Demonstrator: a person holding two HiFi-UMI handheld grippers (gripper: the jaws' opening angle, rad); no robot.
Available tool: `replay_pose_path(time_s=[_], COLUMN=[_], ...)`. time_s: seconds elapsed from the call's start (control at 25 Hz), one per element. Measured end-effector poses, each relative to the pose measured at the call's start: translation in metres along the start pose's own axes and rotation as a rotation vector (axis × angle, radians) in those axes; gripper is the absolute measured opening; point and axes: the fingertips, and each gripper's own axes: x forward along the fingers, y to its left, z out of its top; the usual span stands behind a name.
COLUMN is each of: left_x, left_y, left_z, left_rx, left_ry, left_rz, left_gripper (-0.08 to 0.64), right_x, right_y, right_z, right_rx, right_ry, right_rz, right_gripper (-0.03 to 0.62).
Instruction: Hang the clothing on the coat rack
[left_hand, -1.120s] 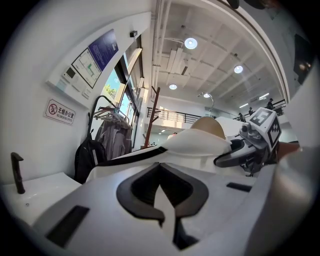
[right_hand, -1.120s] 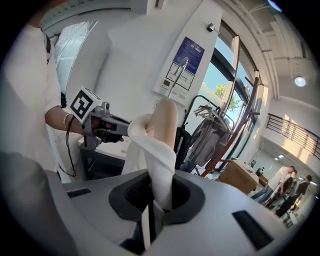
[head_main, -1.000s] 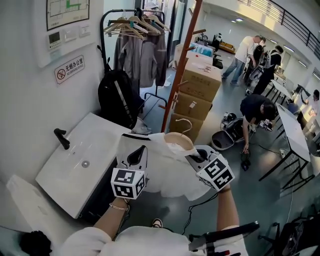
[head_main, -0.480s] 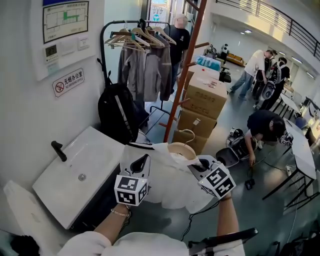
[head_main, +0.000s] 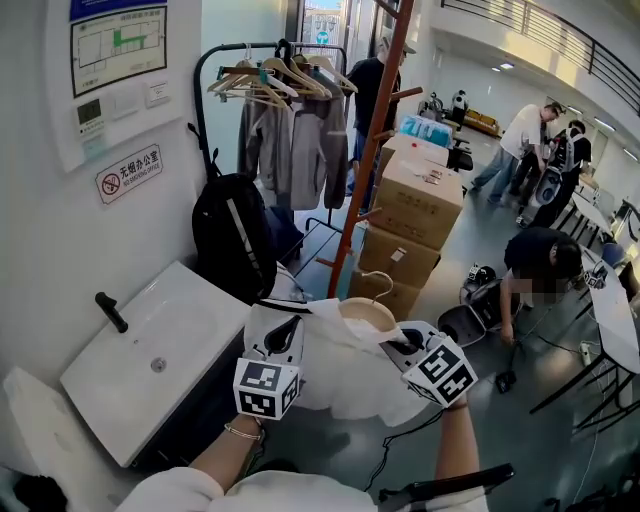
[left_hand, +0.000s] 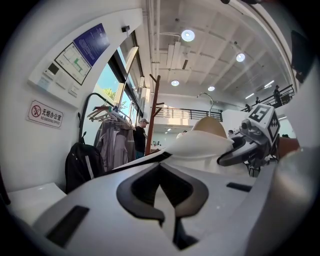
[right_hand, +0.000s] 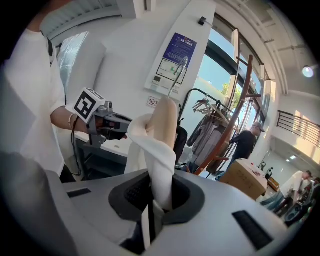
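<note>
A white garment (head_main: 340, 378) with black trim hangs on a wooden hanger (head_main: 362, 311), whose metal hook (head_main: 378, 281) points up. My left gripper (head_main: 283, 326) is shut on the garment's left side and my right gripper (head_main: 401, 340) on its right shoulder. In the right gripper view the white fabric (right_hand: 156, 150) runs twisted out of my shut right gripper (right_hand: 155, 201), over the hanger (right_hand: 165, 122). In the left gripper view my left gripper (left_hand: 167, 194) is closed on a thin edge of fabric. The brown wooden coat rack (head_main: 372, 150) stands just beyond the hanger, its pegs bare.
A black clothes rail (head_main: 285, 75) with grey jackets and a black backpack (head_main: 235, 235) stand left of the rack. Cardboard boxes (head_main: 418, 200) are stacked behind it. A white basin (head_main: 150, 350) lies at my left. People stand and bend at the back right.
The view has drifted closer to the coat rack and rail. Both grippers keep their hold on the garment and sit slightly lower in the frame.
</note>
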Motion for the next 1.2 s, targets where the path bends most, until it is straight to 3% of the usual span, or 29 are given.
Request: replay_pose_path(time_s=[0.36, 0.76, 1.2], left_x=[0.045, 0.115, 0.155], left_y=[0.004, 0.017, 0.049], left_z=[0.001, 0.047, 0.093], left_rx=[-0.003, 0.022, 0.002], left_ry=[-0.013, -0.096, -0.169], left_rz=[-0.010, -0.030, -0.022], left_gripper=[0.008, 0.008, 0.008], right_x=[0.021, 0.036, 0.062], right_y=[-0.031, -0.097, -0.148], right_z=[-0.024, -0.015, 0.005], right_rx=[0.012, -0.007, -0.052], right_ry=[0.024, 0.022, 0.005], right_rz=[0.009, 0.041, 0.106], right_gripper=[0.048, 0.048, 0.048])
